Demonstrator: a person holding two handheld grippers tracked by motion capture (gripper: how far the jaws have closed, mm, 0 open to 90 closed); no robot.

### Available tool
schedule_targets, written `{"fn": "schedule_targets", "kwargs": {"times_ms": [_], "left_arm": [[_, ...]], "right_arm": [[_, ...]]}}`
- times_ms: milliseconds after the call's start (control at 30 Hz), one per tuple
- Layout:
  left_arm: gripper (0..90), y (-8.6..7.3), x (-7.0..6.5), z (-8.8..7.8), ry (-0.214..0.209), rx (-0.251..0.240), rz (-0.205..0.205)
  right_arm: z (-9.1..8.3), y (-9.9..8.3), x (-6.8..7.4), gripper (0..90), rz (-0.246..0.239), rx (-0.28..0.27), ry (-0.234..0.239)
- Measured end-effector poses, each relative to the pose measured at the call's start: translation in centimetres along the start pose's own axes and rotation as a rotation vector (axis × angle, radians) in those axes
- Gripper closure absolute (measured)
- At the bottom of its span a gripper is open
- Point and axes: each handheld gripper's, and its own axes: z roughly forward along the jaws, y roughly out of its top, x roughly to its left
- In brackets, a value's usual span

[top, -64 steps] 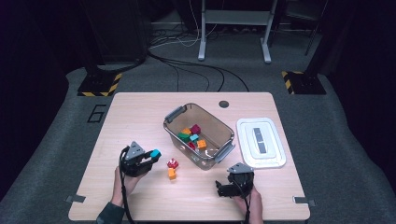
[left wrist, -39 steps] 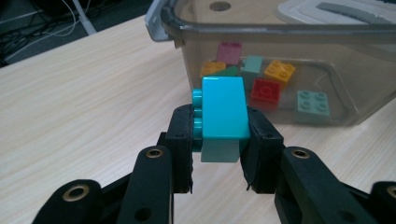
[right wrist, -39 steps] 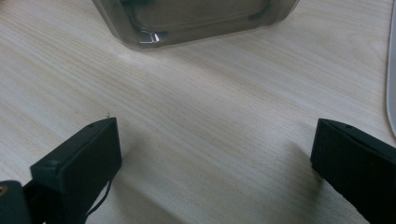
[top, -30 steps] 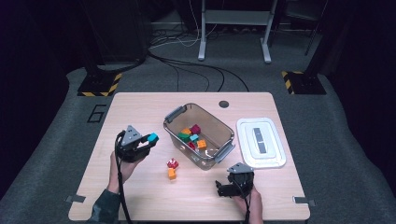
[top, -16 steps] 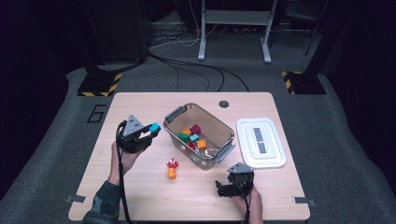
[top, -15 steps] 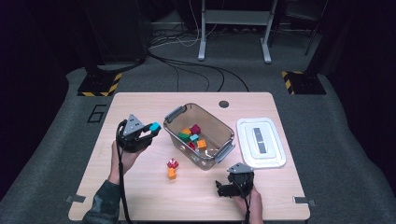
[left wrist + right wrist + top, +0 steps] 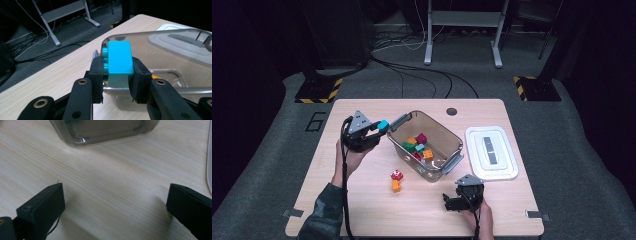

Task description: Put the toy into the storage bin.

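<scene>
Clamping a turquoise block (image 7: 119, 58) between its jaws, the left claw (image 7: 379, 128) has carried it up from the counter (image 7: 362, 200) to the near corner of the clear bin (image 7: 447, 131), so dropping it in with the other blocks looks next. A red and an orange block (image 7: 396, 181) wait outside. The right claw (image 7: 113, 202) rests released. Beyond: white lid (image 7: 492, 152), cables on grey carpet (image 7: 422, 80).

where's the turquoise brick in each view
High view: the turquoise brick sits left of centre, in the left claw, at the near-left corner of the clear bin.
Left gripper view: the brick is centre frame, clamped between the two black jaws, the bin wall behind it.
Right gripper view: not in it.
Shared landmark: the clear bin, also top centre in the right gripper view.
</scene>
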Motion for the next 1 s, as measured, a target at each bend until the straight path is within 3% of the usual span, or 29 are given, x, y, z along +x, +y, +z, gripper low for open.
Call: {"fn": "schedule_targets", "kwargs": {"times_ms": [433,867,1000], "left_arm": [[66.8,1.8,-0.3,2.7,-0.024,0.023,0.01],[66.7,1.1,-0.3,5.9,-0.059,0.086,-0.024],[66.7,0.6,-0.6,7.1,-0.065,0.125,-0.021]], "right_arm": [[0.0,0.0,0.0,0.9,-0.005,0.002,0.001],[0.0,0.0,-0.1,0.9,-0.009,0.0,-0.001],[0.0,0.0,-0.1,0.9,-0.01,0.001,0.002]]}}
